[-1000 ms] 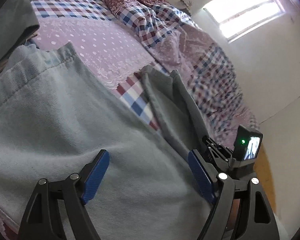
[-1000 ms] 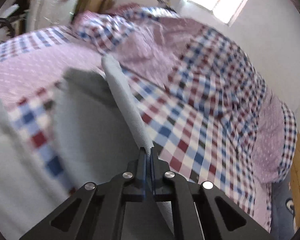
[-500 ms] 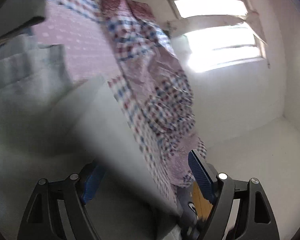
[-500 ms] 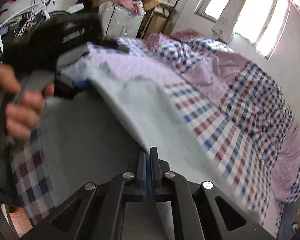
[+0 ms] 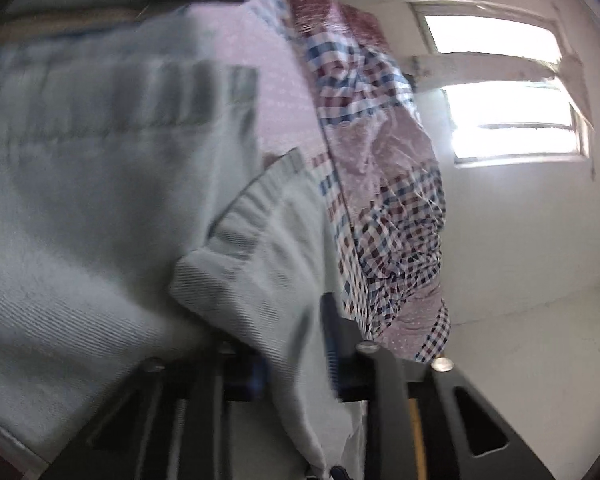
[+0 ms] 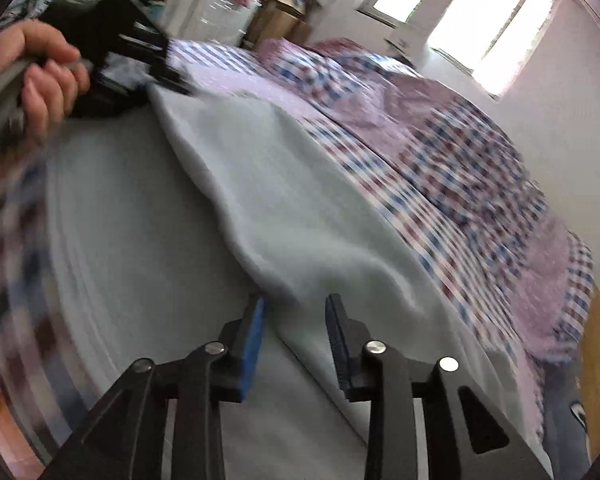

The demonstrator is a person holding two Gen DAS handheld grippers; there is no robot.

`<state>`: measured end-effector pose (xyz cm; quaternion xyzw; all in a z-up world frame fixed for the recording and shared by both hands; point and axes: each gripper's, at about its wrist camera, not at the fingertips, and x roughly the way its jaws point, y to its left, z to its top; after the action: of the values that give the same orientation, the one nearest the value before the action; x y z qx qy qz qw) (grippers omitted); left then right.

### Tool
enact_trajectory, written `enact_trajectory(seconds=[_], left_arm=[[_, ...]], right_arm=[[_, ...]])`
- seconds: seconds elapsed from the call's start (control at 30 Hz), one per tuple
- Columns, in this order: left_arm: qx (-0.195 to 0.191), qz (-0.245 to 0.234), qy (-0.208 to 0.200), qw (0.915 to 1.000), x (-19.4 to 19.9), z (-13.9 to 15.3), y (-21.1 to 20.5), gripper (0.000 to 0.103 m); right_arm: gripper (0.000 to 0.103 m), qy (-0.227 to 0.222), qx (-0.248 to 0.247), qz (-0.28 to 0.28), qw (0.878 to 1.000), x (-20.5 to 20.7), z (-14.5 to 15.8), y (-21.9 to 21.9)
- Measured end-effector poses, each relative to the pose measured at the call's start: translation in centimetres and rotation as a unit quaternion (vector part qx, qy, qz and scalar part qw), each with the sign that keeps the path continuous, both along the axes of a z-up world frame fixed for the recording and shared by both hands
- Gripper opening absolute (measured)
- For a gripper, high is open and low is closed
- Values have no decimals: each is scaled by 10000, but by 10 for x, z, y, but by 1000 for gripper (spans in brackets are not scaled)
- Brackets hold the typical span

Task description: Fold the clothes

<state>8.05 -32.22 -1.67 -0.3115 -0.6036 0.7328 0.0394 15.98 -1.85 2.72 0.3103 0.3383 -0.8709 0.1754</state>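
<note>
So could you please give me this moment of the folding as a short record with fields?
surface: bed with checked quilt
garment: pale grey-green garment, spread on the bed, one layer folded over
left gripper: has just been closing, fingers pinch a ribbed fold of the garment
right gripper: has just been opening, fingers apart, garment edge between them
background: bright window

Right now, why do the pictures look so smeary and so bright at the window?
Left wrist view: the grey garment is smeared by motion, and the window glares white. Right wrist view: the hand and left edge blur, the window is blown out, and fisheye bends the bedspread.
</note>
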Motion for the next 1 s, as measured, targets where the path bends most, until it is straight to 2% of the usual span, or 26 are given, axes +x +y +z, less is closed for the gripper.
enact_trajectory(seconds=[0.1,0.17,0.3,0.33,0.37,0.43,0.5,0.57,0.6,0.67,0.73,0.77,0.83,0.9,0.97,1.0], left_arm=[[63,34,-28,10000,-3,-4,-1,5],[-88,74,53,9999,-5,2,-1,3],[-395,185,277,9987,1,19,-6,2],[-456,247,302,9982,2,23,-10,2],[-482,311,320,9978,3,26,-14,2],[-505,421,338,9973,3,28,-23,2],[-519,444,325,9971,2,31,-28,2],[-534,436,357,9970,3,37,-33,1],[-566,453,467,9963,8,47,-35,1],[-955,557,896,9898,29,75,-35,1],[-1314,628,1131,9829,45,88,-34,2],[-1407,603,1002,9831,48,83,-34,2],[-1454,565,510,9864,52,61,-39,2],[-1156,581,-118,9915,58,31,-49,1],[-908,578,-224,9939,62,20,-56,2],[-977,536,-162,9936,61,23,-56,2]], right_arm=[[35,35,257,-505,9984,5,-6,43],[40,76,437,-760,9961,8,-10,70],[40,327,933,-1026,9898,16,-20,102],[24,331,1029,-1024,9889,16,-22,107],[1,381,1031,-1001,9889,20,-16,109],[1,496,1008,-949,9891,28,-4,111],[1,832,894,-824,9891,53,24,110],[1,923,627,-624,9918,82,44,109],[1,904,606,-509,9928,92,42,107],[3,647,684,-256,9952,105,18,102],[3,77,1087,-44,9940,102,-16,93],[4,-34,1222,6,9925,101,-24,89],[5,-118,1045,-45,9944,98,-23,95],[6,-207,824,-69,9964,95,-16,103],[6,-221,738,-86,9970,97,-13,104],[6,-229,744,-91,9969,97,-13,105]])
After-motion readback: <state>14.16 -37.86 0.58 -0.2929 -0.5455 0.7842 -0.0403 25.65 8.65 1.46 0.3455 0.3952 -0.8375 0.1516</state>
